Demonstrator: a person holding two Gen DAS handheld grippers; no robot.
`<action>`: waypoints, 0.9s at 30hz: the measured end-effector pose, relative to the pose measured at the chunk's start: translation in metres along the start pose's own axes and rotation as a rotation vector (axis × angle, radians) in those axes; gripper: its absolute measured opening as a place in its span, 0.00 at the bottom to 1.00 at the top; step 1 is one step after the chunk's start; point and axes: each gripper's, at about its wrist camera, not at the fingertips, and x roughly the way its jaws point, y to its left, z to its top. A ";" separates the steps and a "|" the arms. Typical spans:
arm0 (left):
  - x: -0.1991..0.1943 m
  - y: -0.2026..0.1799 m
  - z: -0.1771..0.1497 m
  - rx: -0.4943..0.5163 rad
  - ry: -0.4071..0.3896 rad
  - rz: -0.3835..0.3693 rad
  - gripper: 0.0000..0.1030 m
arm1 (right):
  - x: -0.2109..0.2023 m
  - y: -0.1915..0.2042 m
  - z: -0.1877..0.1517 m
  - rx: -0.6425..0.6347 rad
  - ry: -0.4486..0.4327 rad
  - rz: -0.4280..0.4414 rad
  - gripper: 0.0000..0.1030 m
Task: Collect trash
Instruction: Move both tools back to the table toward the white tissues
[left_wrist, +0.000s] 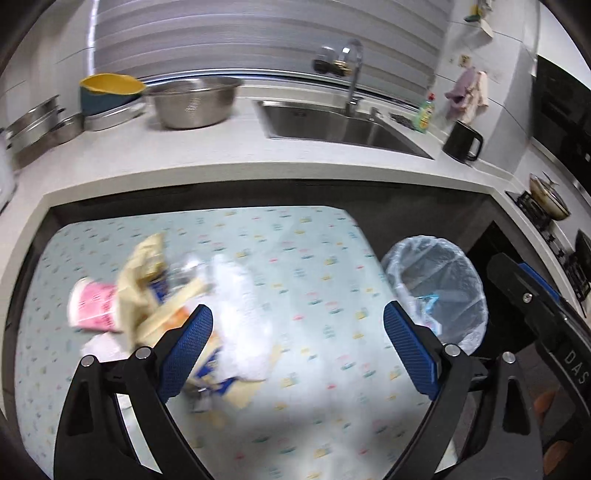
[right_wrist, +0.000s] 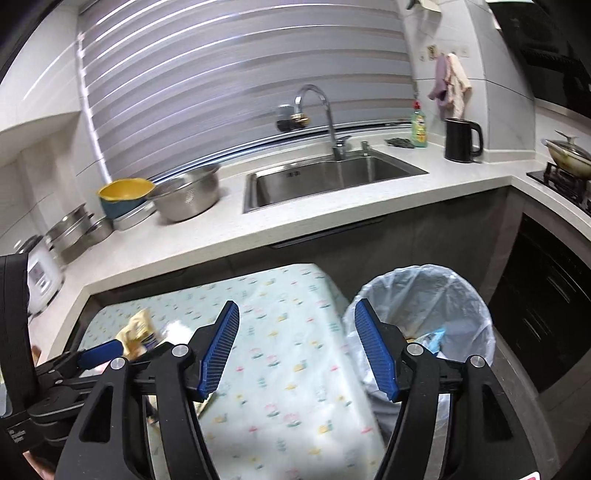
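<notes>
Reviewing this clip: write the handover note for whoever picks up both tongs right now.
Left tongs: open, empty, above the trash pile on the patterned table.
Right tongs: open, empty, over the table edge beside the lined bin.
Pile holds a pink cup, tan paper and a crumpled white plastic bag, all lying on the table.
Done: a few scraps, one blue, already lie in the bin.
Left: grasp each piece and drop it in the bin.
</notes>
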 end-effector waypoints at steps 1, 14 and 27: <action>-0.004 0.011 -0.004 -0.010 0.003 0.019 0.87 | 0.000 0.008 -0.004 -0.004 0.009 0.011 0.61; -0.018 0.136 -0.065 -0.150 0.075 0.176 0.87 | 0.036 0.100 -0.066 -0.070 0.167 0.112 0.61; 0.023 0.185 -0.096 -0.217 0.169 0.208 0.87 | 0.103 0.132 -0.091 -0.084 0.273 0.122 0.61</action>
